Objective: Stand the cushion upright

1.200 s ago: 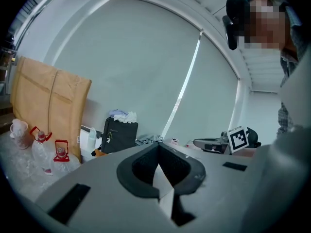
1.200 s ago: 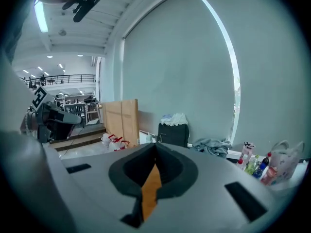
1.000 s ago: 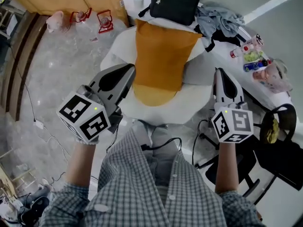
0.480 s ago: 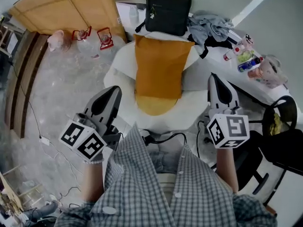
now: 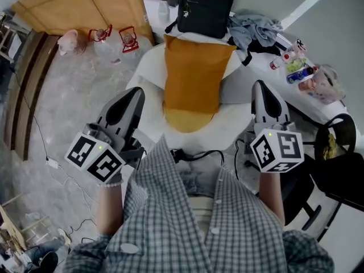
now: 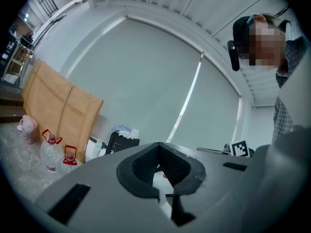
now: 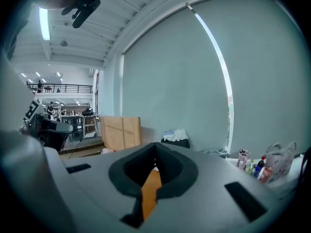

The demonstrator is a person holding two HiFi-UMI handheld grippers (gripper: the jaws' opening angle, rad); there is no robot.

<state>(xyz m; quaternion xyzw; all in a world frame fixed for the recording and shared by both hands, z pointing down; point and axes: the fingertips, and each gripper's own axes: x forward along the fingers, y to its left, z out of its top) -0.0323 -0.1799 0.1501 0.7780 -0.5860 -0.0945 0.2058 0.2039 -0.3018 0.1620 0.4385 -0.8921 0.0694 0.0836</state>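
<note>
An orange cushion [image 5: 193, 78] rests on a white padded seat [image 5: 236, 110], and its far edge lies against the seat's back. From above it looks propped up, with nothing holding it. My left gripper [image 5: 136, 91] hovers shut to the left of the cushion, apart from it. Shut as well, my right gripper [image 5: 260, 84] hangs to the right of the seat. In the right gripper view a strip of the orange cushion [image 7: 150, 191] shows below the closed right gripper [image 7: 155, 154]. The left gripper [image 6: 159, 154] has nothing between its pads.
A black bag [image 5: 205, 10] stands behind the seat, with grey clothes [image 5: 256, 24] beside it. Bottles and a plastic bag [image 5: 301, 70] lie on the white table at right. Red-handled jugs [image 5: 126, 38] and cardboard [image 5: 79, 7] stand at left. A black chair [image 5: 335, 152] is at right, cables [image 5: 193, 155] lie underfoot.
Both grippers have drawn back from the cushion and risen. The left one, which was right beside the cushion's left edge, now stands apart. The cushion has stayed in place.
</note>
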